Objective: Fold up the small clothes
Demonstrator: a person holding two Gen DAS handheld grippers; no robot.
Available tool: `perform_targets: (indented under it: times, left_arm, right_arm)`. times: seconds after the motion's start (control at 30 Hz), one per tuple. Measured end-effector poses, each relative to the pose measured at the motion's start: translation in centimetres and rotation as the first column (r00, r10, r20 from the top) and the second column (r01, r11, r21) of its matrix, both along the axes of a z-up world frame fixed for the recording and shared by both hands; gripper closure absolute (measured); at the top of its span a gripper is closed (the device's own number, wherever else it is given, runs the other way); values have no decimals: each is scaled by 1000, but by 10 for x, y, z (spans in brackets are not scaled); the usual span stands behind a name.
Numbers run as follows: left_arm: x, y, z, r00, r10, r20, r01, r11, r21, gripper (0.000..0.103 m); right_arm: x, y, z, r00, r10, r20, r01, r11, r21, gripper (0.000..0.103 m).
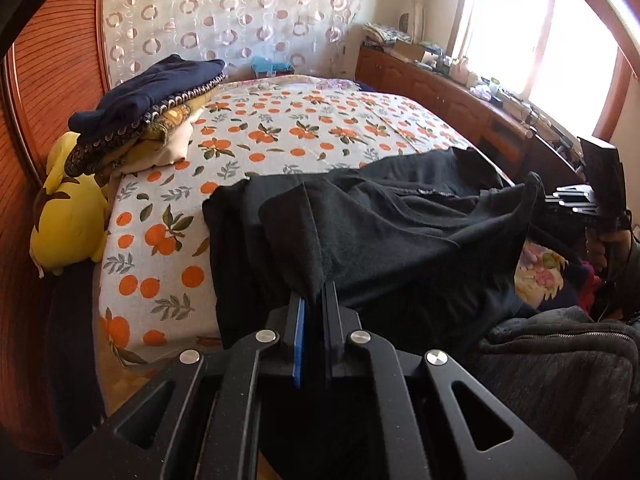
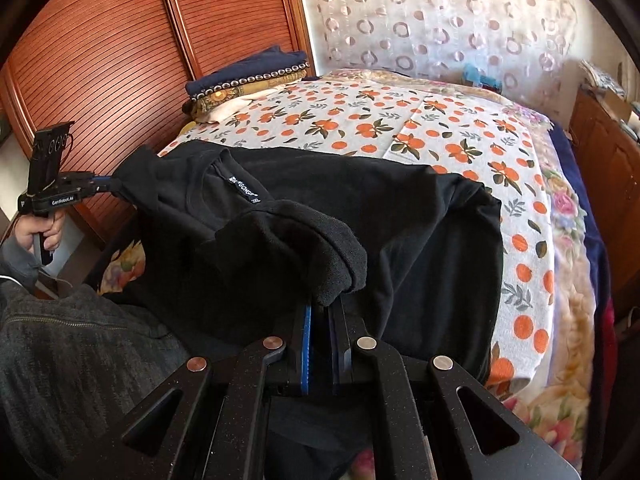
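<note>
Pinching a black sweater (image 2: 328, 208) at both ends, holding it over the near edge of the bed.

Clamping the left gripper (image 1: 316, 292) tight on a bunched fold of the dark knit, jaws pressed together with fabric draping over the tips. Doing the same with the right gripper (image 2: 326, 304), squeezing a rolled sleeve end. Spreading most of the sweater across the orange-print sheet (image 2: 400, 128), neck label facing up. Sitting at the far corner: a pile of folded clothes (image 1: 148, 108), just beside a yellow plush toy (image 1: 68, 212) against the wooden wardrobe doors (image 2: 120, 40).
</note>
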State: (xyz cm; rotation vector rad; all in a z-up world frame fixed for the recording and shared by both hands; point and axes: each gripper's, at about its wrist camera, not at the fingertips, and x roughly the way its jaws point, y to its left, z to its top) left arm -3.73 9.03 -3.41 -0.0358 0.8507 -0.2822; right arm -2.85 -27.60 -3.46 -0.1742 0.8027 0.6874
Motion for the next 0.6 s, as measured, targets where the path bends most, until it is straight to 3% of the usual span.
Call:
perform_targets:
  times: [0.23,0.43,0.47,0.53,0.6]
  left_arm:
    - [-6,2,13,999,1,35,-2,1000,28,95]
    - [1,10,25,995,51,83,-55,997,46,92]
    - [4,11,25,994,64,86,-69,996,52,87]
    - [9,11,26,992,76,100,-81,996,48,62]
    - [14,11,26,990,77,120,-81,996,25,52]
  right_arm:
    - [3,7,-10,1000,3,-12,-4,1000,-12,96]
    - [-3,7,-17,999,9,-31,-11,999,-48,96]
    - [-2,6,-17,1000,0,-31,-1,999,-48,96]
    - [-2,3,-13,1000,-17,-16,16,999,-52,96]
    - [-4,0,-9,1000,-29,-5,29,999,-46,96]
